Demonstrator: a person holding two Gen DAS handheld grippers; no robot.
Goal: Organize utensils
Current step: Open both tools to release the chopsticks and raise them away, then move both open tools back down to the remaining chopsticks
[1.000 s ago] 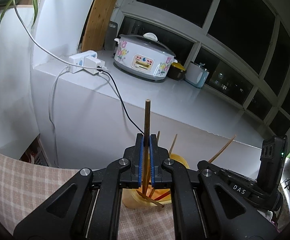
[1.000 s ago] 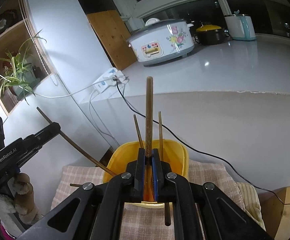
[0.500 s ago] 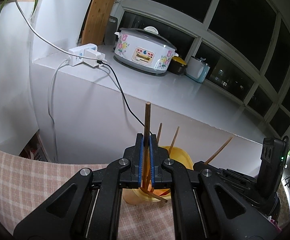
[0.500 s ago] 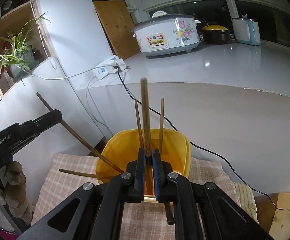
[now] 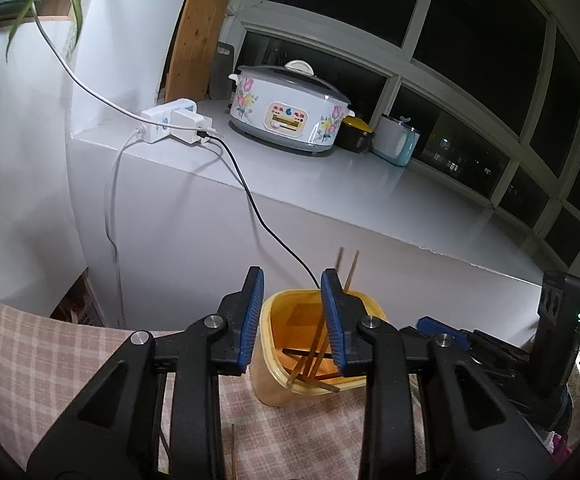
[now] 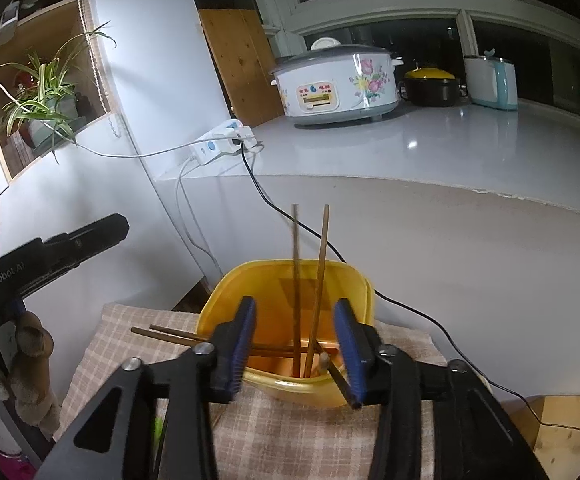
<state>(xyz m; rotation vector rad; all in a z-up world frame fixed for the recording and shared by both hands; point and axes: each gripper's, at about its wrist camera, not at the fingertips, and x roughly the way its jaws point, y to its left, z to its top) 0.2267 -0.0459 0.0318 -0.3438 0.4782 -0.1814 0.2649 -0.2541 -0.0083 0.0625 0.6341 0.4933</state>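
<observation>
Fingers of both the left gripper [image 5: 292,322] and right gripper [image 6: 294,348] are spread, empty, above the yellow container [image 6: 245,280] of chopsticks [image 6: 318,280].

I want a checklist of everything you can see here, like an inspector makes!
Surface: checked cloth under the tub.
Job's things: yellow tub holds chopsticks, two upright, others lying across; one loose stick lies on the cloth.
Clutter: nothing seen.
Grippers: left tool open, empty; right tool open, empty, at the tub.
Cables: black cable and white cable hang from the power strip.
Surroundings: flowered cooker, kettle, plant.
</observation>
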